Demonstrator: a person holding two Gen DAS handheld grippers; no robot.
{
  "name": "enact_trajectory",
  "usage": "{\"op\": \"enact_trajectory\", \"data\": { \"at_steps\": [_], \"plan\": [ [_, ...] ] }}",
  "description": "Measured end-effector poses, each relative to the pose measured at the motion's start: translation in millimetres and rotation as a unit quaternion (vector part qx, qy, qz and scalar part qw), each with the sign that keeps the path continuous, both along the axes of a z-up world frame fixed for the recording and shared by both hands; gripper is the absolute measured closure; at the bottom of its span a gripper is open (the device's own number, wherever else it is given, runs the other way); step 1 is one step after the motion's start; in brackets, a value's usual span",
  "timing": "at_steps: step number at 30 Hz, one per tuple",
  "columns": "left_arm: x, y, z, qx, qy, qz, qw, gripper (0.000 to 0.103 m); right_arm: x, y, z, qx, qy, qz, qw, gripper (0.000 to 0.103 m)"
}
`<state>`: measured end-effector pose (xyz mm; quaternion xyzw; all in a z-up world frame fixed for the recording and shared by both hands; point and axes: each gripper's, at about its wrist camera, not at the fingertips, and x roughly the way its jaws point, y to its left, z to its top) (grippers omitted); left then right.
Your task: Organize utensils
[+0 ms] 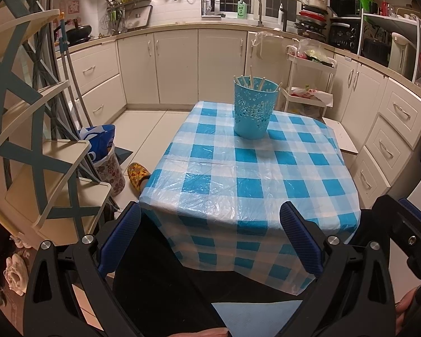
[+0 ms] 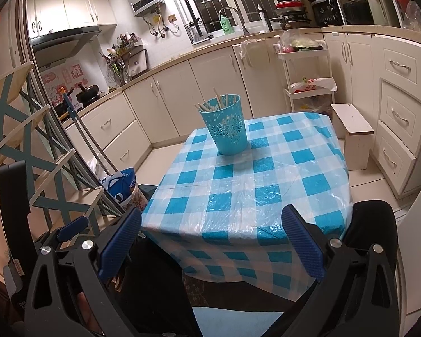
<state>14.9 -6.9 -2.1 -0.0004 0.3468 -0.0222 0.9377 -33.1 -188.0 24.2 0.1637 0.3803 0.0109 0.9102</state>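
A teal perforated holder [image 2: 225, 125], upright with pale chopsticks [image 2: 210, 106] fanned inside, is seen at frame centre on the far part of a blue-and-white checked tablecloth [image 2: 249, 185]. The right gripper [image 2: 210, 241] is shown at the bottom, its blue-padded jaws spread wide and empty at the table's near edge. A white stool [image 2: 353, 132] is placed right of the table, a white trolley [image 2: 303, 73] behind.

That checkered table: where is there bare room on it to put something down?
Nearly all of it. The tablecloth lies bare from the near edge, by the open left gripper and open right gripper, up to the blue cup. The only filled spot is the far end, where the cup stands holding chopsticks.
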Motion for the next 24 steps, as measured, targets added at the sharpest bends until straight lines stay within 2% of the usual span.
{"op": "enact_trajectory", "data": {
  "at_steps": [24],
  "plan": [
    [-1.2,1.4,-1.4,0.000,0.000,0.000,1.0000,0.008,0.2,0.1,0.8,0.000,0.002,0.000,1.000,0.007]
  ]
}}
